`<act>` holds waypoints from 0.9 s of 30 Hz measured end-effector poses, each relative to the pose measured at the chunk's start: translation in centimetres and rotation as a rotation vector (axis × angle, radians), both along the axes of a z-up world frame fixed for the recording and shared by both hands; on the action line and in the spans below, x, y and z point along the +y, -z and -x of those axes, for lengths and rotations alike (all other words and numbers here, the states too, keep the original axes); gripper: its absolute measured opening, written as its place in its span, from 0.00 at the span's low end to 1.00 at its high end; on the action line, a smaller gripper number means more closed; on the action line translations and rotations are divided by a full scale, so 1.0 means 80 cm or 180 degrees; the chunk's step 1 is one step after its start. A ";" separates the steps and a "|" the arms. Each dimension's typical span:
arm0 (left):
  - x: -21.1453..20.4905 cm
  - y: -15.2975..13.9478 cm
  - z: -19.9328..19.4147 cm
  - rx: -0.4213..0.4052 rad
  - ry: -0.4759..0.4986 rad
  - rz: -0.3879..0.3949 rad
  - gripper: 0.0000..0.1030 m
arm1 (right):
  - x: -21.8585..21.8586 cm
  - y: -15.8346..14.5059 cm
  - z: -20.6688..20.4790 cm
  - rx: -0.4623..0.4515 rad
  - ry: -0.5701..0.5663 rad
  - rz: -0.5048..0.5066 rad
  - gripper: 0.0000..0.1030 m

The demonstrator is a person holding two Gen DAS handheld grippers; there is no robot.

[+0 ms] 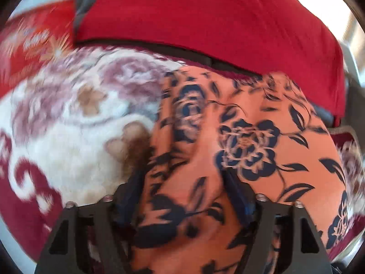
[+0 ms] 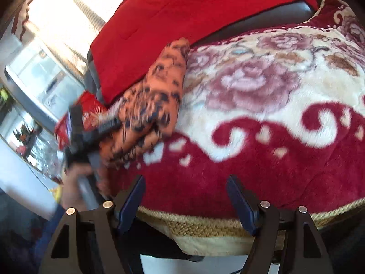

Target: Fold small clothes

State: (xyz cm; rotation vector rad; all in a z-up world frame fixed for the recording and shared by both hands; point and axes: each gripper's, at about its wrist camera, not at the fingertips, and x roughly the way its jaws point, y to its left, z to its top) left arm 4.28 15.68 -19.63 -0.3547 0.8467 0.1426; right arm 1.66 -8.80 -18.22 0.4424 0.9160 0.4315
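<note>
Your left gripper (image 1: 184,180) has its blue fingers (image 1: 237,196) spread wide, with the orange flowered garment (image 1: 246,137) bunched loosely between them. Your right gripper (image 2: 186,202) is open too, empty, above the near edge of the red-and-cream blanket (image 2: 262,155). The garment lies at the blanket's left side, against the red cushion (image 2: 182,11) at the far edge.

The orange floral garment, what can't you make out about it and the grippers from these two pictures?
- Orange floral garment: its type and full outline; left wrist view crops it, right wrist view blurs it.
- Left gripper: jaws spread with cloth between them, but motion blur and the bunched cloth hide whether the pads touch it.
- Right gripper: open over the plush floral blanket; nothing between its fingers.
- Hand holding the left gripper: smeared, cut by rim.
</note>
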 end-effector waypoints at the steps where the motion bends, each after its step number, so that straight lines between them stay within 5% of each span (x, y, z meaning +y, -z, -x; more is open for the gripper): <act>1: 0.002 -0.004 -0.002 0.0001 0.0013 0.0025 0.78 | -0.004 -0.006 -0.009 0.0012 0.0020 -0.0070 0.75; 3: 0.001 -0.003 -0.004 -0.0012 0.0056 -0.0069 0.78 | -0.008 -0.021 -0.038 0.0038 0.0015 -0.0227 0.75; 8: 0.011 0.001 -0.006 0.0006 0.0025 0.0138 0.80 | 0.017 -0.036 -0.125 0.0157 -0.0189 -0.0479 0.76; 14: 0.015 0.008 -0.012 -0.0005 0.0039 0.0162 0.80 | 0.059 0.012 -0.215 0.0832 -0.0248 -0.0590 0.74; 15: 0.016 0.008 -0.012 -0.0003 0.0037 0.0173 0.80 | 0.068 0.011 -0.217 0.0796 -0.0315 -0.0505 0.55; 19: 0.016 0.008 -0.010 -0.0006 0.0024 0.0217 0.80 | 0.108 -0.036 -0.192 0.0273 -0.0457 0.0360 0.44; 23: 0.018 0.009 -0.014 0.0001 0.0009 0.0229 0.80 | 0.114 -0.021 -0.181 0.0225 -0.0374 0.0649 0.44; 27: 0.021 0.011 -0.016 -0.0006 0.0010 0.0235 0.80 | 0.087 -0.010 -0.188 0.0420 -0.0239 0.0128 0.60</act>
